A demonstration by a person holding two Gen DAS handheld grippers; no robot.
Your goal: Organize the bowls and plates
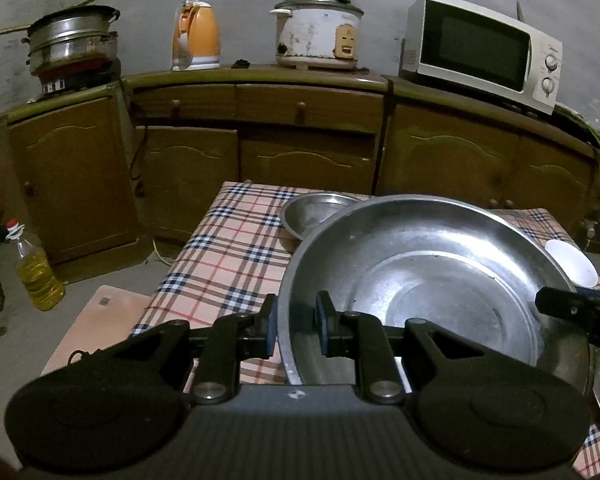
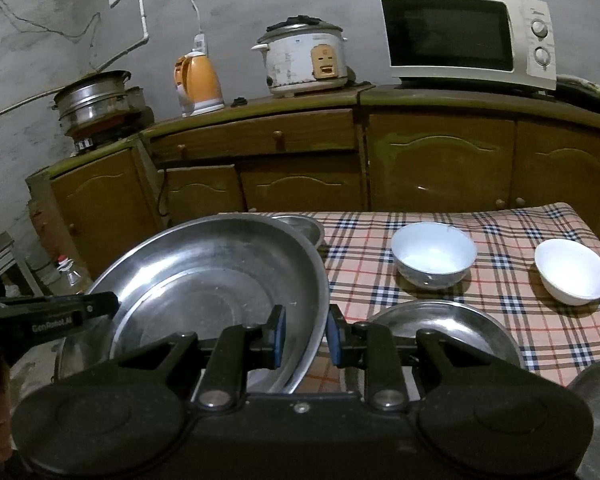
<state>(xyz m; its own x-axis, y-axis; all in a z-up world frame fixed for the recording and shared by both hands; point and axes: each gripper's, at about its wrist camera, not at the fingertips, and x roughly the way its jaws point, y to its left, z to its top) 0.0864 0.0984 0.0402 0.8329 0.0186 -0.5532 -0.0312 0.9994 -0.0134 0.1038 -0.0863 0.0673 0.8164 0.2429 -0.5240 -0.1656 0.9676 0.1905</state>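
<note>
- Large steel basin point(image 1: 432, 276), round and shallow with a scuffed shine, is hanging over the desk point(image 1: 228, 240), which is wearing a plaid cloth.
- Left gripper point(image 1: 296, 320) is clamping its near-left rim; right gripper point(image 2: 306, 334) is clamping the opposite rim.
- "GenRobot.AI" is showing, partly legible, on the left gripper's side.
- Two white bowls point(image 2: 434, 254) point(image 2: 572, 270), smooth and glossy, are sitting on the cloth.
- Smaller steel plate point(image 2: 444, 332) is lying beside the basin.

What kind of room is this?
Most likely a modest home kitchen: a white microwave oven, a worn white rice cooker and an orange electric kettle stand on brown wooden cabinets, beside a table with a plaid cloth.
</note>
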